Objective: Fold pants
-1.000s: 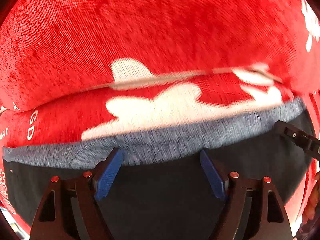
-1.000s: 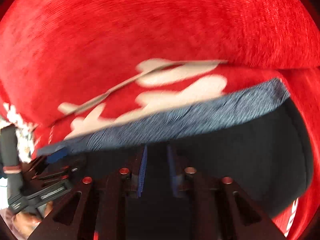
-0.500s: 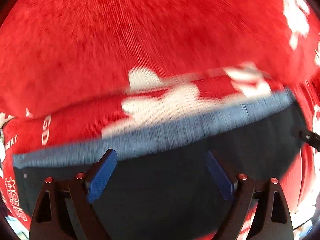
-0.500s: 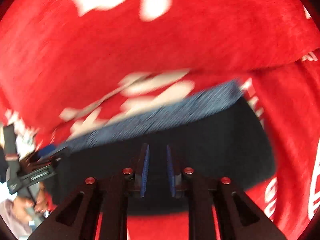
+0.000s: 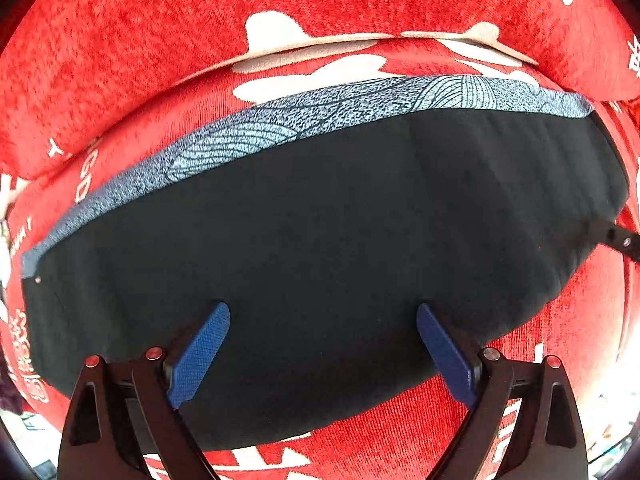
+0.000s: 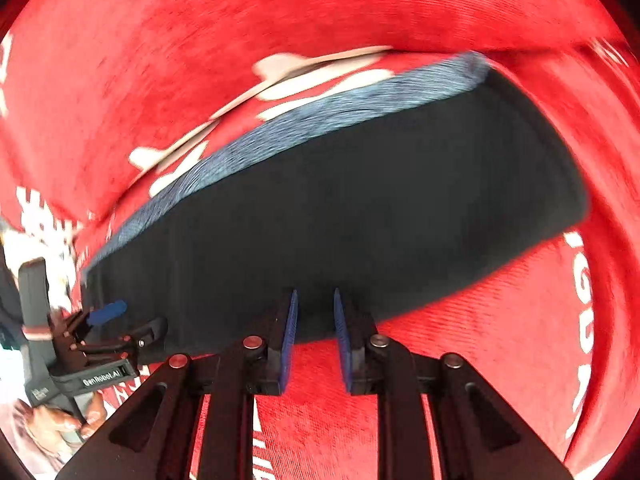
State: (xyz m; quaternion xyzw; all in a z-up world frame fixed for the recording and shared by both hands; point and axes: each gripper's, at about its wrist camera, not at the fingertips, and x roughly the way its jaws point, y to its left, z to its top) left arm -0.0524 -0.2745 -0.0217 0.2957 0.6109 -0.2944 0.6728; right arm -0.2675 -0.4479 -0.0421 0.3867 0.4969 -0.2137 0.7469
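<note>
The black pants (image 5: 320,240) lie folded flat on a red cover, with a blue-grey patterned band (image 5: 304,124) along the far edge. They also fill the middle of the right wrist view (image 6: 360,208). My left gripper (image 5: 322,324) is open wide and empty, its blue pads above the near part of the pants. My right gripper (image 6: 315,308) has its jaws a narrow gap apart at the near edge of the pants, with nothing held between them. The left gripper also shows in the right wrist view (image 6: 120,320), open at the pants' left end.
A red plush cover with white print (image 5: 160,60) spreads under and behind the pants, rising as a cushion (image 6: 280,20) at the back. The right gripper's tip (image 5: 616,236) shows at the right edge of the left wrist view. A hand (image 6: 60,424) holds the left gripper's handle.
Both grippers have pulled back toward me, so more of the pants and the red cover in front shows. The left jaws stay wide open; the right jaws have opened slightly.
</note>
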